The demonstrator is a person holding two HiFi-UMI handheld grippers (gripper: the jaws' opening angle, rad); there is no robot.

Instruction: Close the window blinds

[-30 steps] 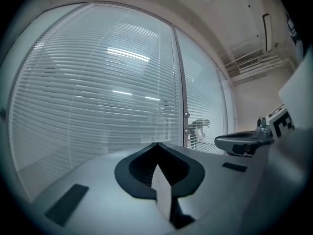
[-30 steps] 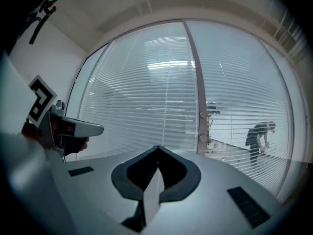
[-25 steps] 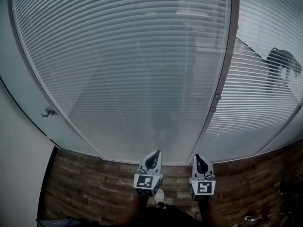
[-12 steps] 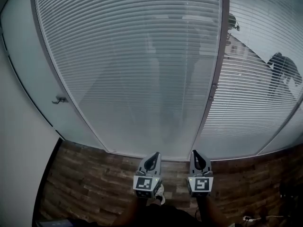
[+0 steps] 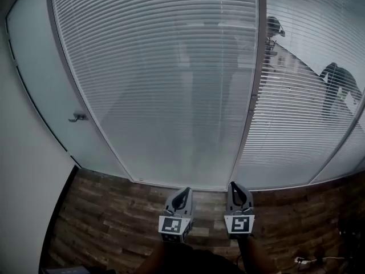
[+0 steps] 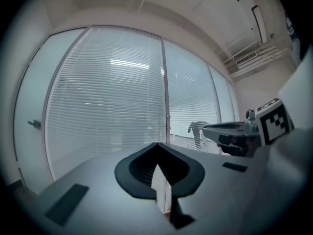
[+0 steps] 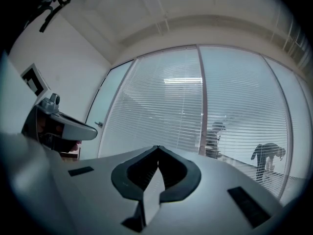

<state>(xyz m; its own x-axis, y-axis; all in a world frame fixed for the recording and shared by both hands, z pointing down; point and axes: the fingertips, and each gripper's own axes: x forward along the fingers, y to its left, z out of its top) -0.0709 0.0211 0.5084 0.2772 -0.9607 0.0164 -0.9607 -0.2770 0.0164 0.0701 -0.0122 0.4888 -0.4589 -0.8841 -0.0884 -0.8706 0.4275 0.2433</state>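
Left hand-held gripper (image 5: 183, 192) and right hand-held gripper (image 5: 234, 186): jaws together, nothing between them.
I hold both side by side above the wood floor (image 5: 102, 221); the window blinds (image 5: 171, 79) hang lowered beyond them, across both window panels.

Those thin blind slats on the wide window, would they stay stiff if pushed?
Probably not: the slats look thin and long, so they'd likely flex. Closely stacked and hanging, they'd probably sway together. So thin, one might kink.
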